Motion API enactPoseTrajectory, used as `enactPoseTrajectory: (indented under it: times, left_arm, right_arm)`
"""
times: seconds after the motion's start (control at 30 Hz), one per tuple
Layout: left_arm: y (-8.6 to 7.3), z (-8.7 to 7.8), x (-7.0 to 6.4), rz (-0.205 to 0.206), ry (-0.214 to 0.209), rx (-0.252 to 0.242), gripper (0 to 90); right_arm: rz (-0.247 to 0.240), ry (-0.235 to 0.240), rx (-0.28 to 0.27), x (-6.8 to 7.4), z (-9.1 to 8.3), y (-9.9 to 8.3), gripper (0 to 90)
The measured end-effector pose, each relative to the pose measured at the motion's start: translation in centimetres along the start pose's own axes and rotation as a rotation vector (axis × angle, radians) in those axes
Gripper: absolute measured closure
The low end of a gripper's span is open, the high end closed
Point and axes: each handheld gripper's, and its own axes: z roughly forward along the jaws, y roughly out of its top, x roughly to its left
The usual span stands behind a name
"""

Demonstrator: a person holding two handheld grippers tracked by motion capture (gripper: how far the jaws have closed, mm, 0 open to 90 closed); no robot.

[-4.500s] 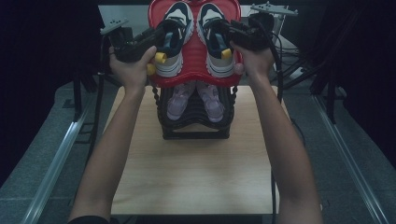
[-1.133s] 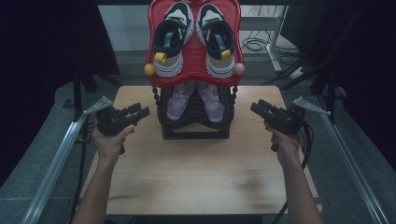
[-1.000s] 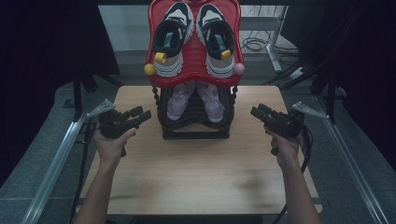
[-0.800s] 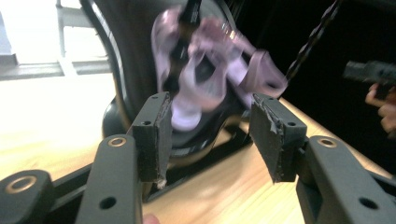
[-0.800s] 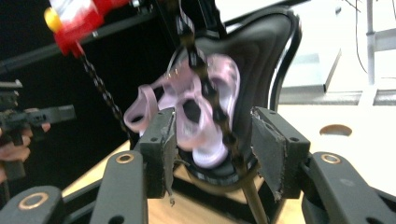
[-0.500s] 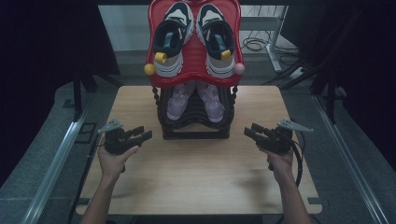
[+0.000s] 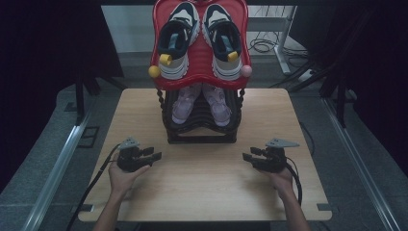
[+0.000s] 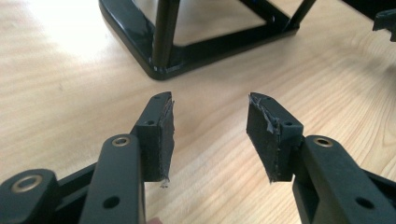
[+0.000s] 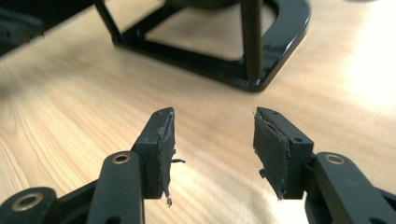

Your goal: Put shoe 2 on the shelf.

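Observation:
A black shoe rack [image 7: 201, 126] stands at the back middle of the wooden table [image 7: 202, 178]. Its red top shelf [image 7: 200, 72] carries a pair of white and dark sneakers [image 7: 179, 41]. A pale pink pair [image 7: 183, 102] sits on the lower tier. My left gripper [image 7: 154, 156] rests low over the table, left of the rack's front, open and empty. My right gripper [image 7: 246, 157] sits at the right, also open and empty. The left gripper view has the open left gripper [image 8: 211, 128] facing the rack's base [image 8: 159, 70]; the right gripper [image 9: 214, 135] faces the rack's base [image 9: 261, 77] likewise.
Metal rails [image 7: 57, 168] run along both sides of the table. Cables [image 7: 262, 45] lie on the floor behind the rack. A cable [image 7: 94, 180] trails from the left gripper off the table's front left. Bare wood lies between the two grippers.
Both grippers left the top shelf beside the sneakers and came down and toward the person. They now rest low over the table's front half, empty.

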Motion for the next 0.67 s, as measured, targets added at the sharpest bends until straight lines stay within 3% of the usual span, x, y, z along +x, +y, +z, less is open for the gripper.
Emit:
enactPoseTrajectory:
  times: [0.13,0.37,0.67]
  left_arm:
    - [-0.29,0.29,0.08,-0.005,-0.013,0.015,50.8]
    - [-0.39,0.39,0.04,-0.006,-0.017,0.011,49.6]
    - [-0.12,-0.04,0.02,-0.021,-0.021,-0.011,47.1]
  right_arm:
    - [-0.021,0.002,0.043,0.36,0.74,-0.32,47.4]
    - [-0.031,0.002,0.05,0.53,1.16,-0.35,47.0]
    - [-0.035,0.009,-0.002,0.8,0.66,-0.21,45.3]
